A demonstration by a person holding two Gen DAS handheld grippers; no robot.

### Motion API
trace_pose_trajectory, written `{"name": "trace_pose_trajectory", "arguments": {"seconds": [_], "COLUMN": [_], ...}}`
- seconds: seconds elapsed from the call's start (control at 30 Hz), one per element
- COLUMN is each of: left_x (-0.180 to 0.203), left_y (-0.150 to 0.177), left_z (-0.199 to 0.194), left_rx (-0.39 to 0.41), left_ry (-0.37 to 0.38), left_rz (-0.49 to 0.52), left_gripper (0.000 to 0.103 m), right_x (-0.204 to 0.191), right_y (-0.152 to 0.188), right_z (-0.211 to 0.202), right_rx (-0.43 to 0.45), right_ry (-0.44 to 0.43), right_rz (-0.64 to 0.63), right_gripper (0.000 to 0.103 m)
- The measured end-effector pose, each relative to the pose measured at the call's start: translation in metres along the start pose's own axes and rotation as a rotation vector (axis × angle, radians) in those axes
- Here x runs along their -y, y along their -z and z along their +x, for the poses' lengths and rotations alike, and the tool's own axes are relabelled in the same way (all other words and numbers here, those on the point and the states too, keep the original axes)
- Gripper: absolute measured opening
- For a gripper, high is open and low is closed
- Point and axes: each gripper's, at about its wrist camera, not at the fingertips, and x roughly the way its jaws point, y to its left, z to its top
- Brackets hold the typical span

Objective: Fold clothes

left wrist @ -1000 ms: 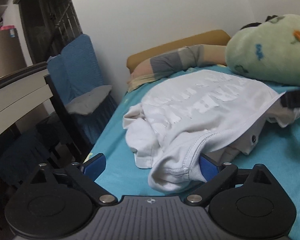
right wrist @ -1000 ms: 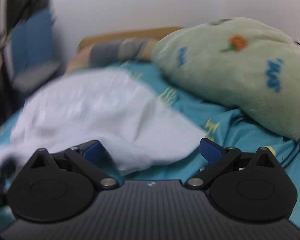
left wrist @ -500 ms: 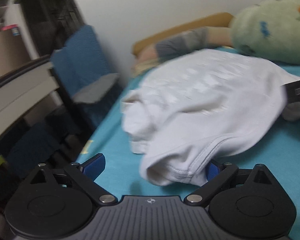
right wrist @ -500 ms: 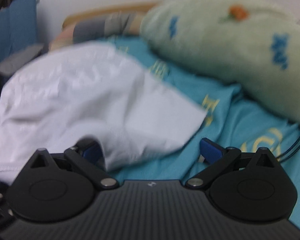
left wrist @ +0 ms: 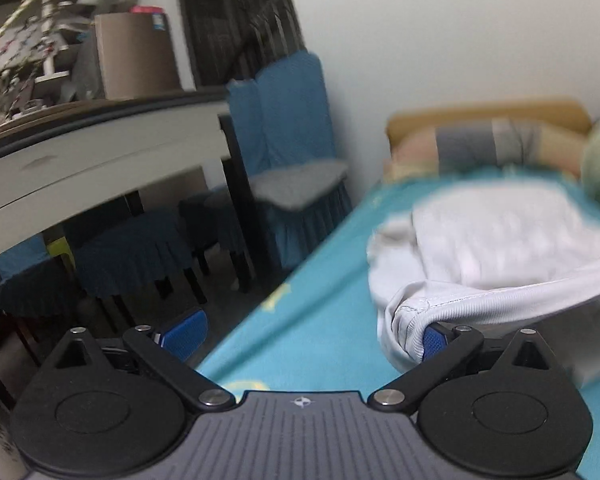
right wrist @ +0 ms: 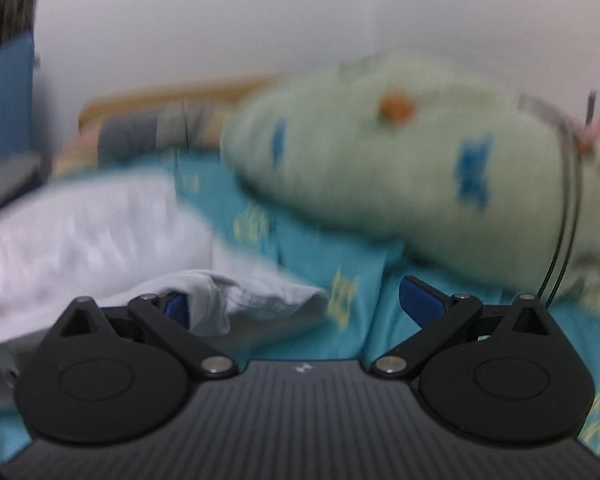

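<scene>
Left gripper (left wrist: 308, 336) spread wide, gripping nothing; white shirt (left wrist: 496, 256) hem draped over its right pad only, bulk lying ahead-right on teal bedsheet (left wrist: 312, 320). Right gripper (right wrist: 300, 304) also wide open, shirt (right wrist: 100, 236) edge bunched against left pad, rest spread ahead-left; blurry.

a home bedroom: a bed under a turquoise patterned sheet (left wrist: 300, 320), a pale green plush pillow (right wrist: 400, 168), a blue fabric-covered chair (left wrist: 284, 152) and a white desk (left wrist: 100, 168) beside it.
</scene>
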Motion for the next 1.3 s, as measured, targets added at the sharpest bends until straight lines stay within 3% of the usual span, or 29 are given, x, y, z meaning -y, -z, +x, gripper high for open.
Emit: {"name": "trace_pose_trajectory", "arguments": {"seconds": [0.17,0.3,0.47,0.6,0.87,0.97,1.1,1.2,1.3], "left_x": [-0.034,-0.061,-0.112,-0.163,-0.263,-0.287,-0.309,-0.306,-0.276], "left_y": [-0.049,-0.104,-0.169,-0.208,-0.284,-0.307,-0.336,-0.345,-0.346], "left_z": [-0.033,-0.062,-0.129,-0.204,-0.352,-0.396,-0.423,-0.404,-0.356], "left_rx": [0.066,0.087,0.212,0.325,0.519,0.515,0.42,0.325,0.262], "left_ry": [0.0,-0.044,-0.036,-0.029,0.0,0.016,0.06,0.073,0.067], "left_rz": [-0.242,-0.394,-0.464,-0.509,-0.568,-0.565,-0.581,-0.576,-0.536], "left_gripper": [0.103,0.103,0.103,0.103,0.103,0.103,0.103,0.103,0.103], "right_x": [-0.004,-0.008,0.01,0.031,0.085,0.1,0.101,0.089,0.071], "right_y": [-0.064,-0.116,-0.19,-0.242,-0.314,-0.333,-0.354,-0.357,-0.352], "right_z": [-0.052,-0.097,-0.166,-0.233,-0.387,-0.423,-0.436,-0.41,-0.365], "right_rx": [0.151,0.248,0.347,0.424,0.607,0.636,0.616,0.542,0.468], "right_ry": [0.026,0.026,-0.042,-0.103,-0.174,-0.174,-0.163,-0.162,-0.153], "right_rz": [0.019,-0.013,0.002,0.018,0.037,0.046,0.017,-0.003,-0.037], "right_gripper": [0.103,0.103,0.103,0.103,0.103,0.103,0.103,0.103,0.103]}}
